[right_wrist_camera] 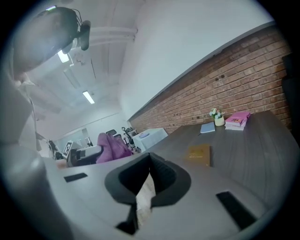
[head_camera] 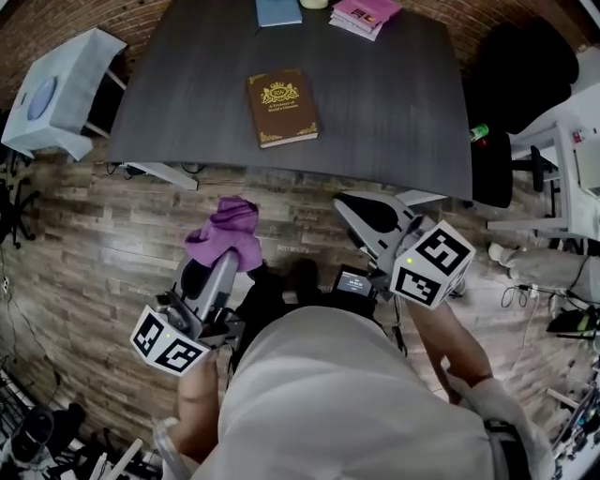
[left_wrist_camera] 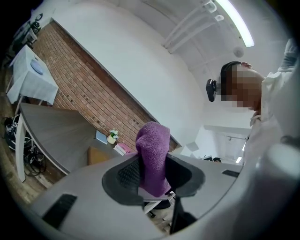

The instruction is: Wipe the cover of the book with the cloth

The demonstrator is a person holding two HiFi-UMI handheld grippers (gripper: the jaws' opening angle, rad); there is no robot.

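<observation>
Closest to the lens: person's pale top (head_camera: 328, 394), filling the bottom of the head view, w/ one marker cube (head_camera: 169, 342) at lower left and another (head_camera: 433, 264) at right.

Left gripper (head_camera: 217, 272) is clamped on the purple cloth (head_camera: 228, 232). In the left gripper view the jaws stand partly apart w/ the cloth bunched btwn the dark pads, both pressing on it. Most of the cloth sticks up past the tips in a rounded lump. A bare hand (head_camera: 202, 394) holds this gripper from below.

Right gripper (head_camera: 352, 204) is fully closed. In the right gripper view the two black pads meet at the tips, nothing btwn them, touching nothing.

Both grippers hang over the wood floor (head_camera: 112, 234), short of the near edge of the dark grey table (head_camera: 394, 122).

Brown book (head_camera: 281, 107) w/ gold ornament lies flat, cover up, on the table, approx mid-width, slightly skewed, well apart from both grippers and the cloth. At the far edge: a blue notebook (head_camera: 278, 11), a stack of pink books (head_camera: 364, 15), and a small flower pot (right_wrist_camera: 217, 118) btwn them. White side table (head_camera: 56, 94) stands left of the table, and a black chair (head_camera: 520, 66) stands right of it.
</observation>
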